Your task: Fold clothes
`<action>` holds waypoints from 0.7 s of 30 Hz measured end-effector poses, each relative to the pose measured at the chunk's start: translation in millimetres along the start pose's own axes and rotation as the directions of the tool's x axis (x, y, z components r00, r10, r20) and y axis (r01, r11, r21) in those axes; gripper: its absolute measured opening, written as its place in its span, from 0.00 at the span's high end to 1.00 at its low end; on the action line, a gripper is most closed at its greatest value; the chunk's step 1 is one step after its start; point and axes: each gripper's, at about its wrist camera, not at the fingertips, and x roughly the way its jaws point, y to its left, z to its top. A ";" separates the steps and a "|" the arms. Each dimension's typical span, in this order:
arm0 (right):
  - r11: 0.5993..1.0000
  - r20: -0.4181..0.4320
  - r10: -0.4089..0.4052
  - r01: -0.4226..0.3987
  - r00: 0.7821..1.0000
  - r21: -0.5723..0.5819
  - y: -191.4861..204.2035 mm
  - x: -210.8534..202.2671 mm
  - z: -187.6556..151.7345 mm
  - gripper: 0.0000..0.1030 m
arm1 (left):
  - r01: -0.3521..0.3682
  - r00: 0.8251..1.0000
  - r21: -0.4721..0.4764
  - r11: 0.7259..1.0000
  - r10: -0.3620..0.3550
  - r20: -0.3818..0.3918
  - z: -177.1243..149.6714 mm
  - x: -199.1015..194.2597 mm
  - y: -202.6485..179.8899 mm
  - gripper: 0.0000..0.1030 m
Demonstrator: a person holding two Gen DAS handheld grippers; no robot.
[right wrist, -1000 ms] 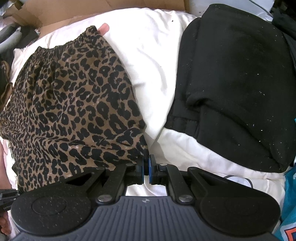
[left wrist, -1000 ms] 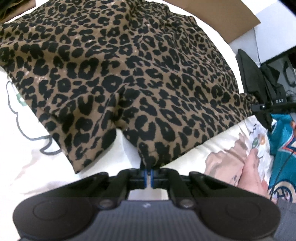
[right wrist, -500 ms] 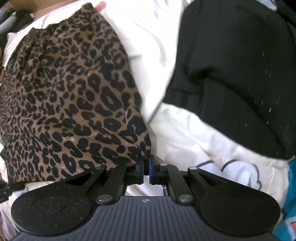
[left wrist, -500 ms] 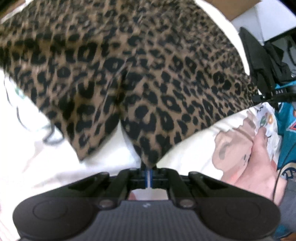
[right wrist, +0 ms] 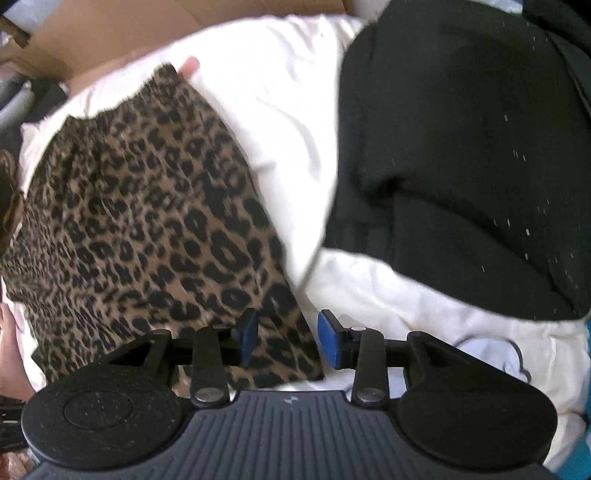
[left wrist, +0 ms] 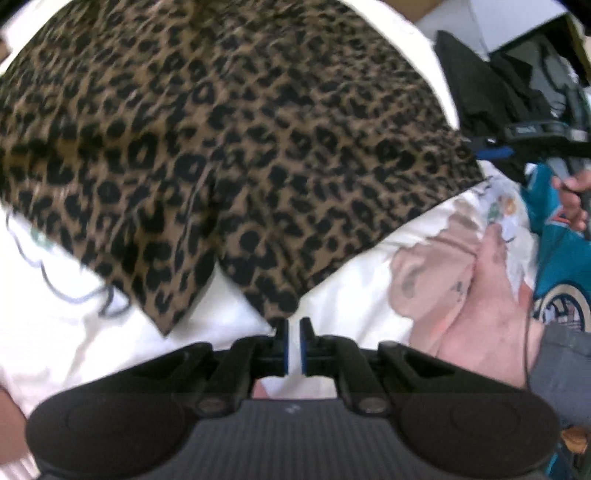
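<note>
Leopard-print shorts (left wrist: 236,147) lie spread flat on a white printed sheet (left wrist: 74,332). My left gripper (left wrist: 293,347) sits at the tip of one leg hem, its blue pads a narrow gap apart with white sheet showing between them; the fabric ends just at the fingertips. In the right wrist view the shorts (right wrist: 140,229) fill the left side. My right gripper (right wrist: 289,341) is wide open, and the shorts' near corner lies loose between and under its fingers. The right gripper also shows in the left wrist view, at the shorts' far right corner (left wrist: 493,151).
A folded black garment (right wrist: 461,166) lies on the sheet right of the shorts. A teal printed garment (left wrist: 565,266) is at the right edge. A hand in a grey sleeve (left wrist: 491,295) rests on the sheet. Cardboard (right wrist: 166,26) lies behind, and a fingertip (right wrist: 190,66) shows at the waistband.
Both grippers were shut on the shorts' hem corners. The right one has opened wide and the left one slightly; the shorts now lie loose on the sheet.
</note>
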 end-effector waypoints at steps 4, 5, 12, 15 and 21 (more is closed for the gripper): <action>1.000 0.022 0.020 -0.021 1.000 0.023 0.3 8.0 4.0 0.58 | 0.002 0.999 0.021 1.000 -0.003 0.050 20.9 -9.1 -5.9 0.89; 0.999 0.009 0.024 -0.025 1.000 0.036 -0.1 13.7 3.8 0.58 | -0.004 0.998 0.029 1.000 0.002 0.059 27.9 -8.8 -7.2 0.88; 0.997 -0.033 -0.073 0.072 0.997 -0.025 5.8 25.9 2.8 0.58 | -0.037 0.991 0.066 0.997 0.028 0.129 75.5 -3.4 -13.8 0.80; 0.992 -0.042 -0.126 0.125 0.991 -0.007 -0.3 19.5 9.4 0.58 | -0.040 0.987 0.068 0.997 0.029 0.155 94.4 4.9 -15.2 0.80; 0.999 0.062 -0.030 0.027 0.998 0.036 -5.2 -4.0 20.0 0.58 | -0.041 0.986 0.068 0.997 0.029 0.163 116.7 28.4 -15.1 0.78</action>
